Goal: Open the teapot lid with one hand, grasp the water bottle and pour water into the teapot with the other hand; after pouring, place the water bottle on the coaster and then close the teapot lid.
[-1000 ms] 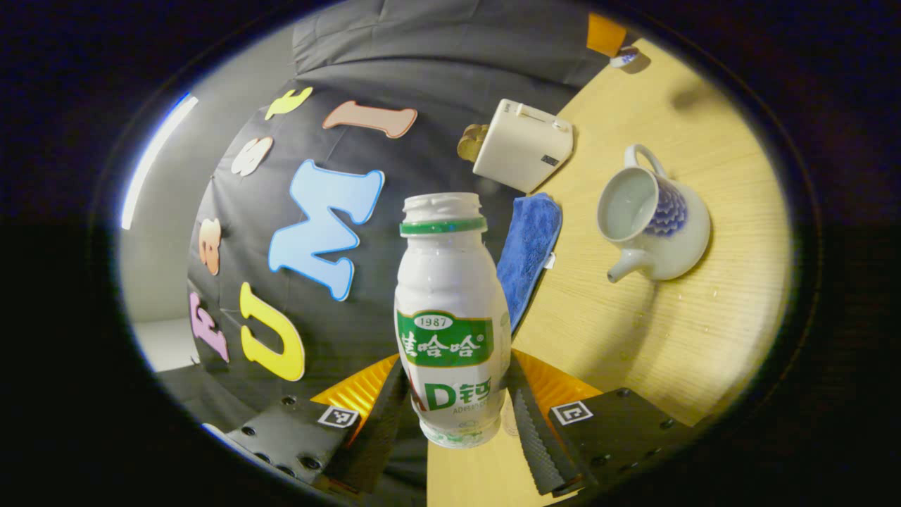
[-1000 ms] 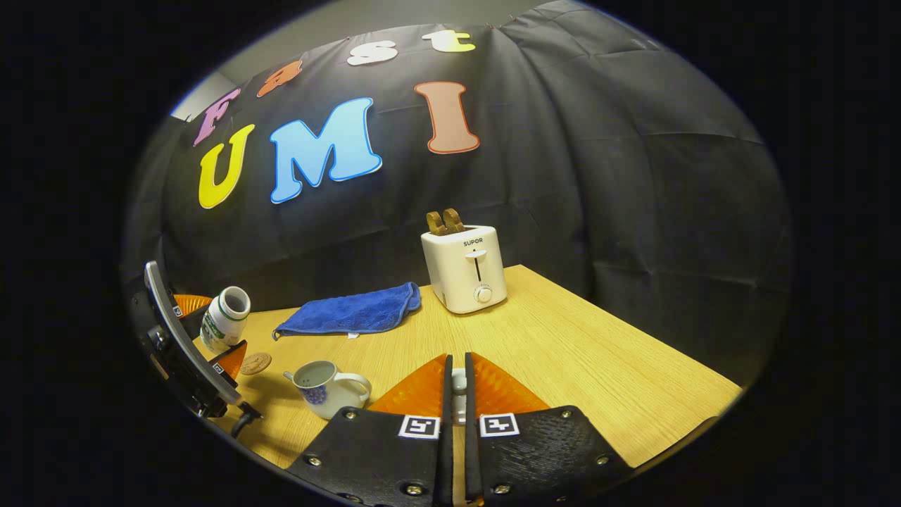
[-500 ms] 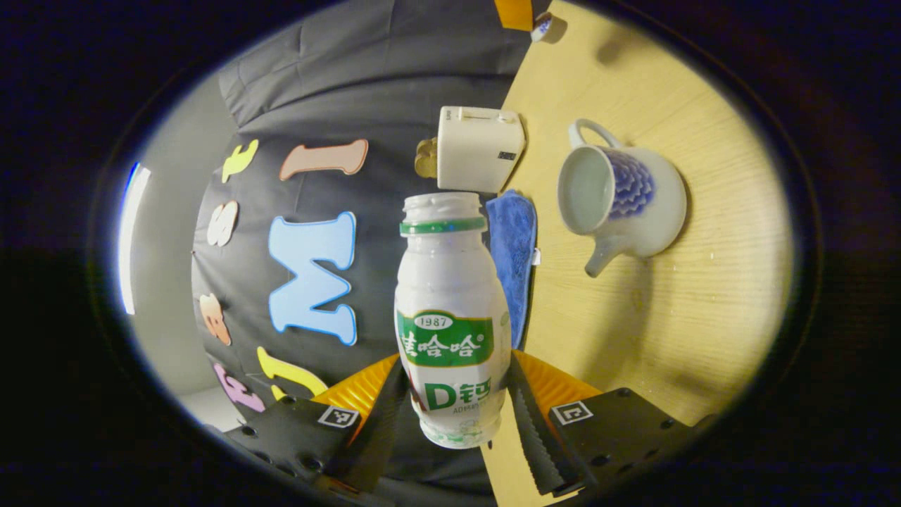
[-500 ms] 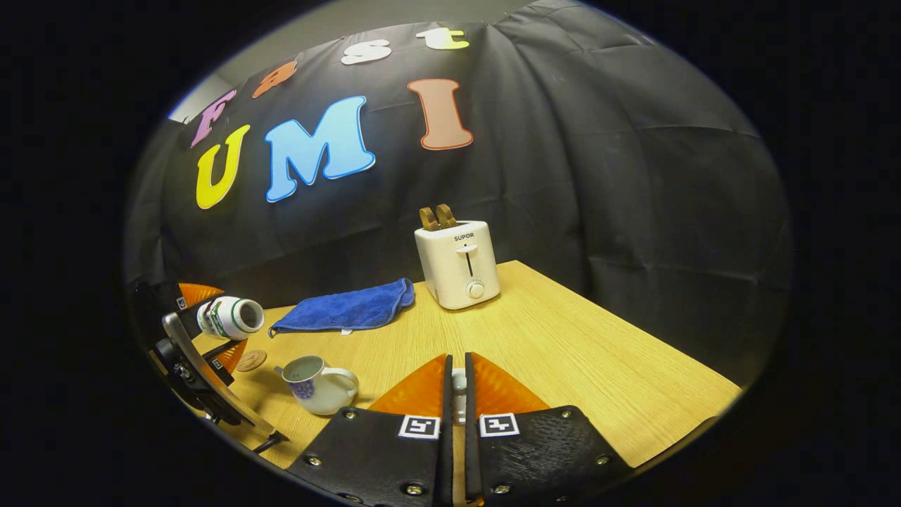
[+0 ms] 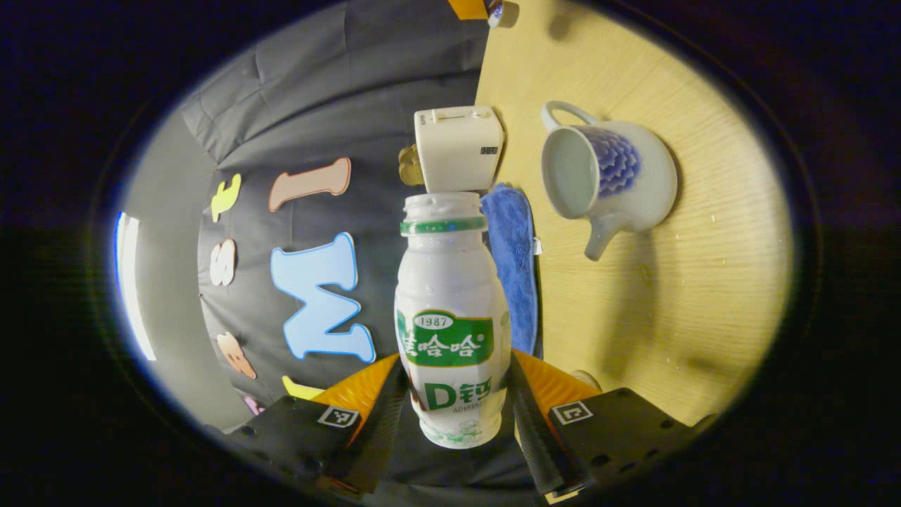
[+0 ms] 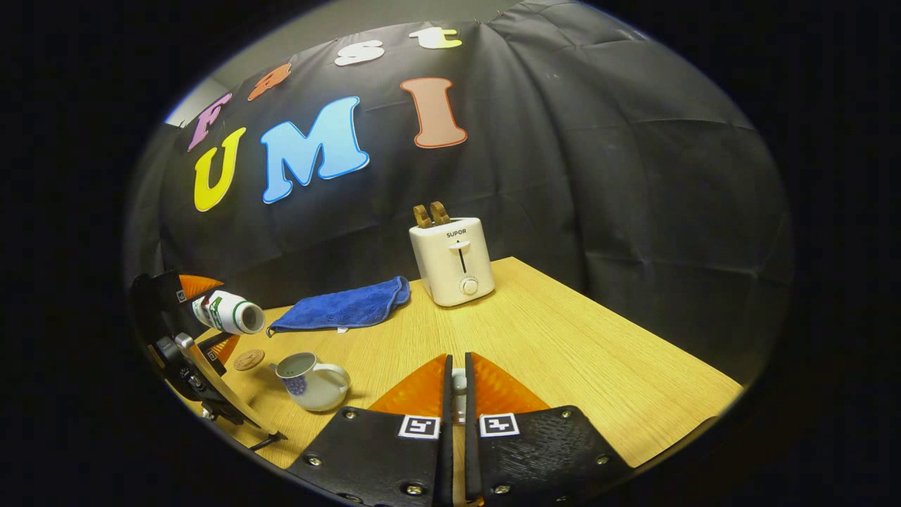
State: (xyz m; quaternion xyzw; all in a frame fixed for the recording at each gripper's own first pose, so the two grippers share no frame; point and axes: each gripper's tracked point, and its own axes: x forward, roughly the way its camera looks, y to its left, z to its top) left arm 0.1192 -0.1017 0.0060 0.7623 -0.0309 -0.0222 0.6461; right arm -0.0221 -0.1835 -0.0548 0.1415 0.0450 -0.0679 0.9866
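Looking along the left tongs [image 5: 454,405], a white plastic water bottle with a green label [image 5: 450,317] is seen clamped between both fingers, uncapped. The lidless white-and-blue ceramic teapot [image 5: 609,176] lies ahead and to the right of the bottle's mouth, well apart; its inside looks pale, and its fill cannot be told. In the right gripper view, the bottle [image 6: 229,315] is held roughly level, its long axis pointing at the space above the teapot [image 6: 310,380], whose round brown coaster [image 6: 248,360] lies just beside. The right tongs [image 6: 456,394] are pinched narrowly on a small white teapot lid [image 6: 458,384].
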